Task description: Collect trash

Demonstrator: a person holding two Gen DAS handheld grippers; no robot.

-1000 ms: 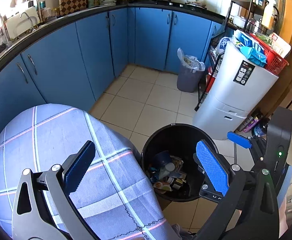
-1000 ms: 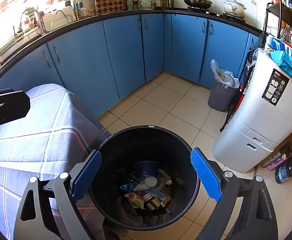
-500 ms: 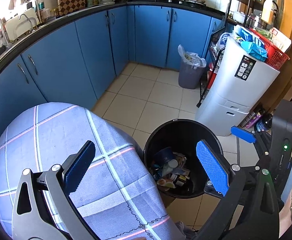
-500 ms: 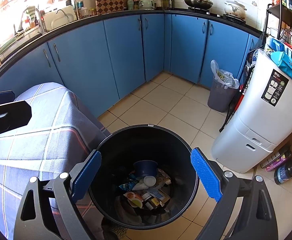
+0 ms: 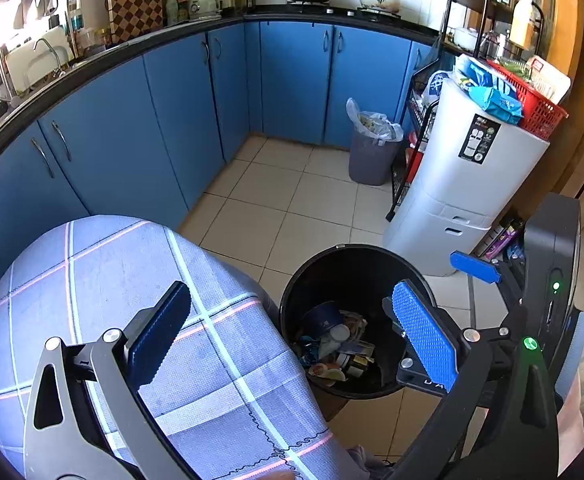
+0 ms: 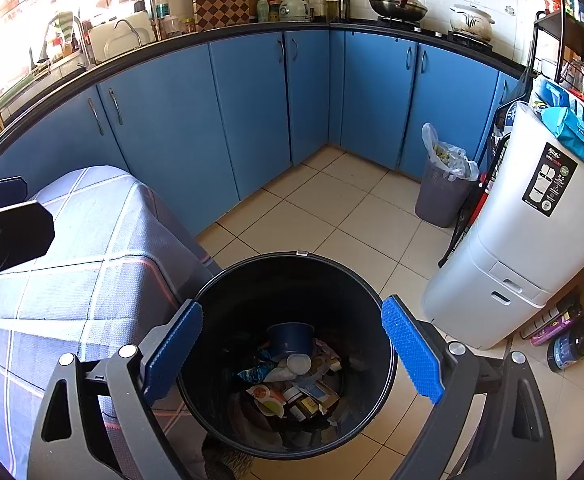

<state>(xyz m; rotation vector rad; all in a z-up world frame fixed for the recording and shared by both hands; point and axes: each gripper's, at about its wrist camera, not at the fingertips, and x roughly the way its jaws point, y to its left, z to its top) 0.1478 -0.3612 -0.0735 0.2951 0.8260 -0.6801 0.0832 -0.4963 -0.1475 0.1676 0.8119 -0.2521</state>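
A round black bin (image 6: 252, 280) (image 5: 320, 264) stands on the tiled floor beside the table. Trash lies in its bottom: a dark blue cup (image 6: 290, 336) (image 5: 322, 318), a white lid (image 6: 298, 363), wrappers and small jars. My right gripper (image 6: 292, 354) hovers open right above the bin, with nothing between its blue pads. My left gripper (image 5: 288, 334) is open too and empty; it hangs over the table edge left of the bin. The right gripper's blue fingertip (image 5: 474, 267) shows at the right of the left wrist view.
A table with a blue-grey checked cloth (image 5: 104, 280) (image 6: 72, 248) fills the left. Blue cabinets (image 6: 252, 100) curve round the back. A white appliance (image 6: 524, 240) and a wire rack stand right, with a small grey lined bin (image 6: 442, 196) and bottles (image 6: 564, 340) on the floor.
The left gripper has drawn up and back a little, so the bin looks smaller and lower in its view. The right gripper has stayed still above the bin.
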